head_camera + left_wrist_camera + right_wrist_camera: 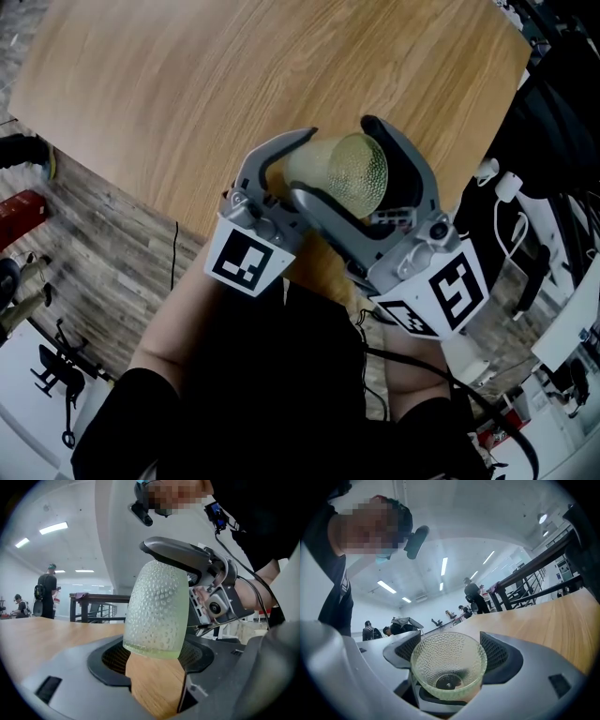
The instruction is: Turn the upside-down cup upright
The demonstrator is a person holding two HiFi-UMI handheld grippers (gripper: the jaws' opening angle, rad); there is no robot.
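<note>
**Q:** Where is the pale green dimpled glass cup [349,171]?

**A:** It is off the light wooden table [234,75], caught between both grippers. The right gripper [449,660] pinches it, with a pad on either wall. The open mouth faces back toward that gripper's body, so its view looks down into the bowl.

**Q:** And the left gripper [154,657]?

**A:** Its jaws stand wide, and the pads meet the cup's rim end on both sides. One right finger [183,557] crosses the cup's closed end just beyond the left jaws, so the two tools crowd each other.

**Q:** How much room is around them?

**A:** Beyond the jaws lies a broad stretch of open wood. The table's near edge passes under the grippers' bodies. Outside the left gripper is grey plank floor [103,253]. Outside the right, black equipment [562,122] stands near.
</note>
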